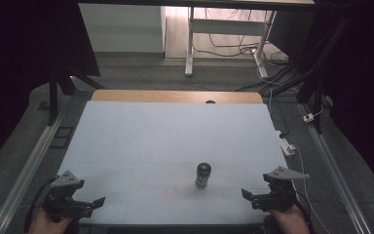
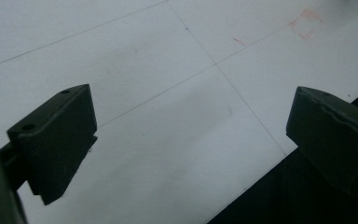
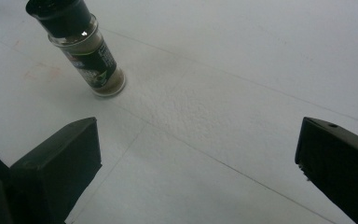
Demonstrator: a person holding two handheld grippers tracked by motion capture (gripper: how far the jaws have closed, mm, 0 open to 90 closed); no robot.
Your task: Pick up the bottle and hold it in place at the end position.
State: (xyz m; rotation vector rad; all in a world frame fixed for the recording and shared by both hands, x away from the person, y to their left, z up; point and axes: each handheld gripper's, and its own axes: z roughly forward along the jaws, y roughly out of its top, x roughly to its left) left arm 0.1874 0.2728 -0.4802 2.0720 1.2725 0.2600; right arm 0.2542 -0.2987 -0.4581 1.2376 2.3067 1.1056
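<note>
A small glass spice jar (image 1: pixel 203 176) with a black cap and a dark label stands upright on the white table (image 1: pixel 165 141), toward the front and right of the middle. The right gripper view shows the same jar (image 3: pixel 85 51) at its upper left, ahead of the jaws and apart from them. My right gripper (image 1: pixel 247 196) rests near the front right edge, open, with nothing between its jaws (image 3: pixel 196 163). At the front left corner my left gripper (image 1: pixel 96 202) is open too, over bare table (image 2: pixel 191 140) near the edge.
Faint red marks (image 2: pixel 304 23) show on the table surface ahead of the left gripper. A wooden strip (image 1: pixel 175 96) runs along the table's far edge. Metal rails flank both sides. A white plug strip (image 1: pixel 287 146) lies off the right edge; desk legs and cables stand beyond.
</note>
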